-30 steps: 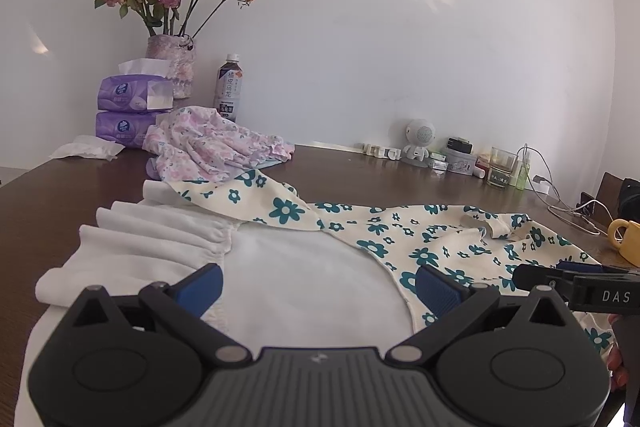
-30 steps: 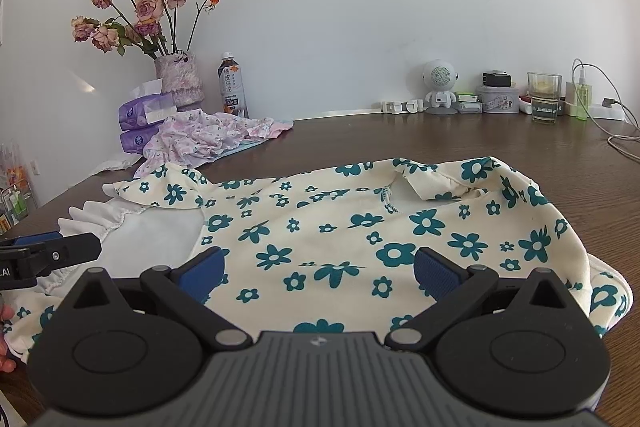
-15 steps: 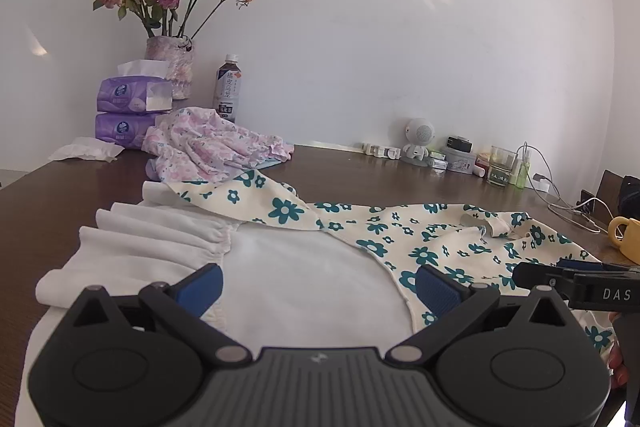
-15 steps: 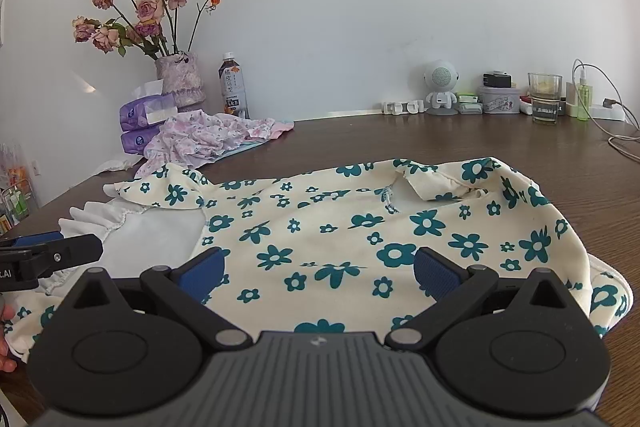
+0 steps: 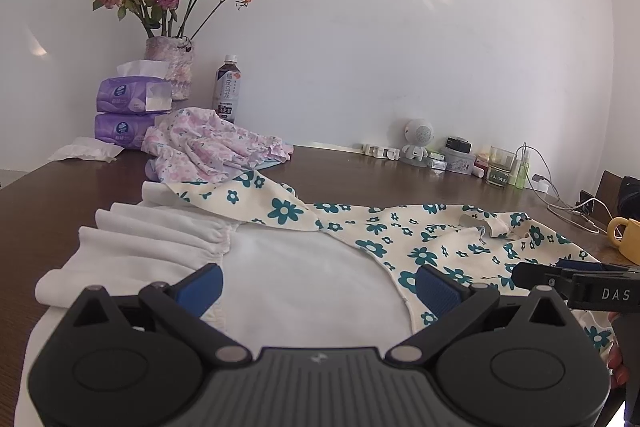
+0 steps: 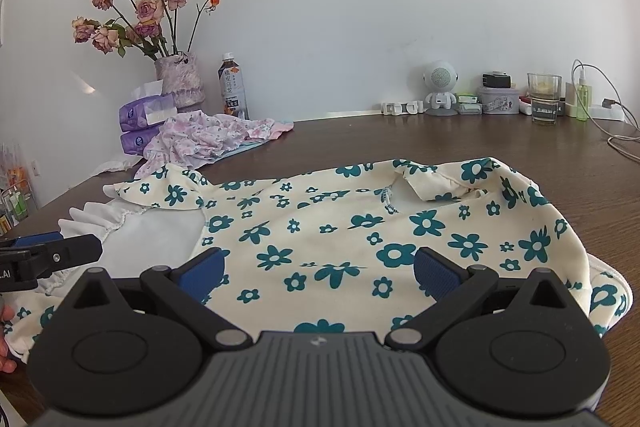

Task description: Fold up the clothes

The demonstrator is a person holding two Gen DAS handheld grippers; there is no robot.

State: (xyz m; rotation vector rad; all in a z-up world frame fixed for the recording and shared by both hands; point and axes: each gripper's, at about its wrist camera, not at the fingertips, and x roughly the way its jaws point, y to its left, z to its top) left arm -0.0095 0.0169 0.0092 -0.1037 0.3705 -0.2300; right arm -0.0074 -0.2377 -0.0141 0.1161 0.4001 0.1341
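Hovering wide open and holding nothing, the left gripper [image 5: 318,285] and right gripper [image 6: 320,269] sit just above the flowery dress [image 6: 360,227] on the table [image 6: 440,139].

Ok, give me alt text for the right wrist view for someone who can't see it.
The right tongs hover open over a cream garment with teal flowers spread on a dark brown wooden table. The left tongs enter at the left edge, beside its white ruffled part.

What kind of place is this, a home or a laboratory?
Probably a home, at a wooden table against a white wall. A vase of dried roses, stacked tissue packs, a drink bottle and a yellow mug suggest a lived-in room.
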